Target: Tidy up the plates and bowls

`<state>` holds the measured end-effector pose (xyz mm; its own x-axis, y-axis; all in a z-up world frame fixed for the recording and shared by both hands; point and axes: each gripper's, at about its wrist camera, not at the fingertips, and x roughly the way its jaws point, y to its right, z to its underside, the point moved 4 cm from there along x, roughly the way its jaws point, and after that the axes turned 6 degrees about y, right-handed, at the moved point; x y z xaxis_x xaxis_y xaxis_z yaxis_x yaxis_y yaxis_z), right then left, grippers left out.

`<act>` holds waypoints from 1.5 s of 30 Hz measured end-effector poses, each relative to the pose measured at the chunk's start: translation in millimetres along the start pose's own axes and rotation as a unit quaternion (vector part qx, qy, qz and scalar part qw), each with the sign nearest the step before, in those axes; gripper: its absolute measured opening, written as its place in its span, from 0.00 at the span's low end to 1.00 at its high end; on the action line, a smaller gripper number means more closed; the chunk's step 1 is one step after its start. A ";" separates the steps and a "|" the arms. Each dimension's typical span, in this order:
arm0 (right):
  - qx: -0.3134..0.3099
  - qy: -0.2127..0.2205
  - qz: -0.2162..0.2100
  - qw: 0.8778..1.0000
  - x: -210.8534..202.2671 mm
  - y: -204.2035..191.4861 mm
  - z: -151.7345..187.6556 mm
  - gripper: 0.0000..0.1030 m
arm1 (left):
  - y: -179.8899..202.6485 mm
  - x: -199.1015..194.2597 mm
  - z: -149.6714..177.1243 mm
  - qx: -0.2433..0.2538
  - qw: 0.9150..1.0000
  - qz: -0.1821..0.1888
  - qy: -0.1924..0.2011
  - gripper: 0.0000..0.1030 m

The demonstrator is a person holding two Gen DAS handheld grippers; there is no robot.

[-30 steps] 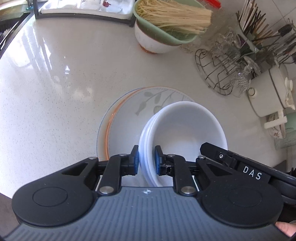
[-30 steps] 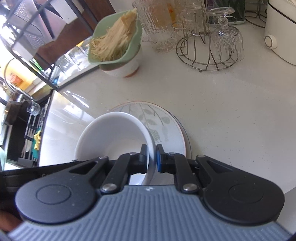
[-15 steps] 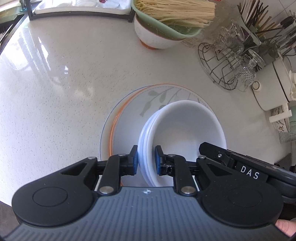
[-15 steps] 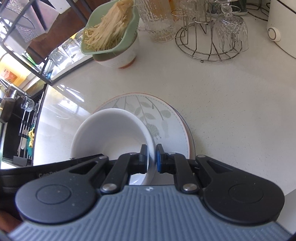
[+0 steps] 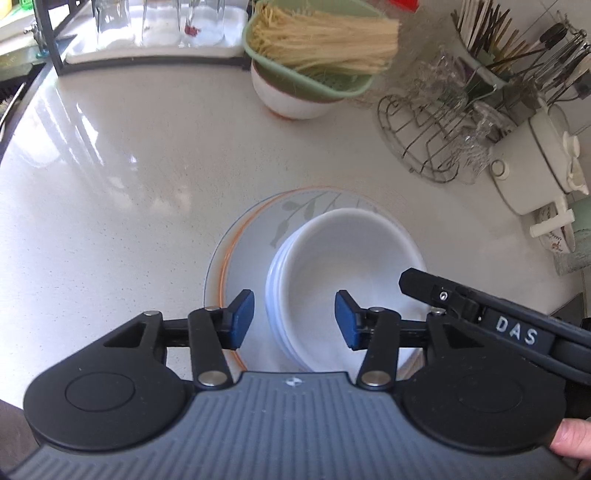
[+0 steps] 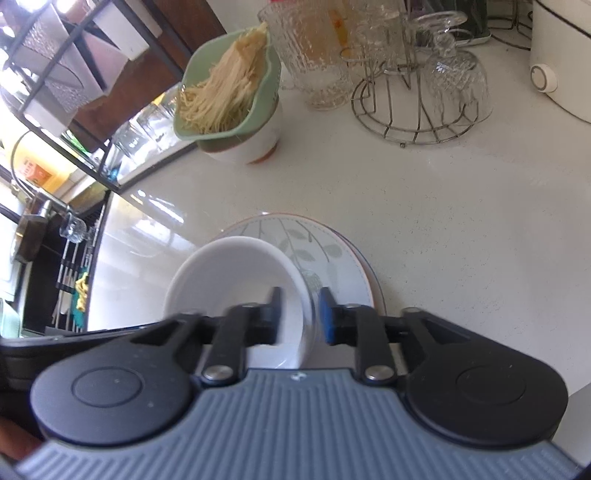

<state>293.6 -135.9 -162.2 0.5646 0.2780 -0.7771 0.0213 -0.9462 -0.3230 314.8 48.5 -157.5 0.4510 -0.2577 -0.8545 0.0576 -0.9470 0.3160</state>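
A stack of white bowls (image 5: 343, 266) rests on a stack of leaf-patterned plates (image 5: 255, 240) on the pale counter. My left gripper (image 5: 294, 319) straddles the left rim of the bowls. Its jaws are opening and the blue pads stand clear of the rim. In the right wrist view my right gripper (image 6: 301, 315) straddles the right wall of the bowls (image 6: 229, 273) above the plates (image 6: 332, 254). Its jaws are opening too, with a gap on each side of the wall. The right gripper's black arm marked DAS (image 5: 513, 332) reaches over the bowls' right edge.
Behind the plates a green colander of noodles (image 5: 317, 48) sits on a white bowl. A wire rack with glasses (image 5: 439, 133), a utensil holder (image 5: 491, 48) and a white cooker (image 5: 535, 162) crowd the right. A glass pitcher (image 6: 314, 51) stands at the back. A tray of glasses (image 5: 155, 33) lies far left.
Both grippers, earlier shut on opposite rims of the top bowl, have spread their jaws and let it go. The bowls rest on the plates.
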 end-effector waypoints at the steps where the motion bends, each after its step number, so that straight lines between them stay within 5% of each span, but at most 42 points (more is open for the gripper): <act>1: 0.001 0.006 -0.002 1.000 -4.3 0.7 0.0 0.46 | 2.6 -5.7 -0.4 0.002 1.000 0.001 0.006 0.53; 14: -0.040 0.091 -0.031 0.995 -81.9 8.1 -9.9 0.46 | 43.0 -108.0 -1.6 0.040 0.992 -0.015 0.123 0.53; 26: -0.092 0.210 -0.054 0.972 -171.4 7.7 -11.8 0.46 | 77.4 -190.7 30.2 0.059 0.977 -0.009 0.205 0.55; 33: -0.099 0.271 -0.059 0.956 -207.7 17.1 6.4 0.46 | 89.3 -205.7 62.2 0.084 0.967 -0.018 0.238 0.58; 36: -0.105 0.284 -0.054 0.952 -213.4 23.5 19.2 0.54 | 89.7 -203.8 75.2 0.086 0.966 -0.013 0.242 0.61; 41: -0.127 0.298 -0.025 0.946 -215.7 33.7 40.6 0.82 | 92.4 -195.5 89.7 0.093 0.965 -0.010 0.246 0.74; 45: -0.113 0.307 -0.030 0.945 -216.9 44.0 51.6 0.83 | 96.7 -190.6 102.3 0.102 0.963 -0.009 0.249 0.81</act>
<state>129.5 -229.3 -35.7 0.9273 0.2491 -0.2795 0.2048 -0.9624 -0.1782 143.4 -13.5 -6.3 0.8253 -0.1651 -0.5400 -0.0841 -0.9816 0.1716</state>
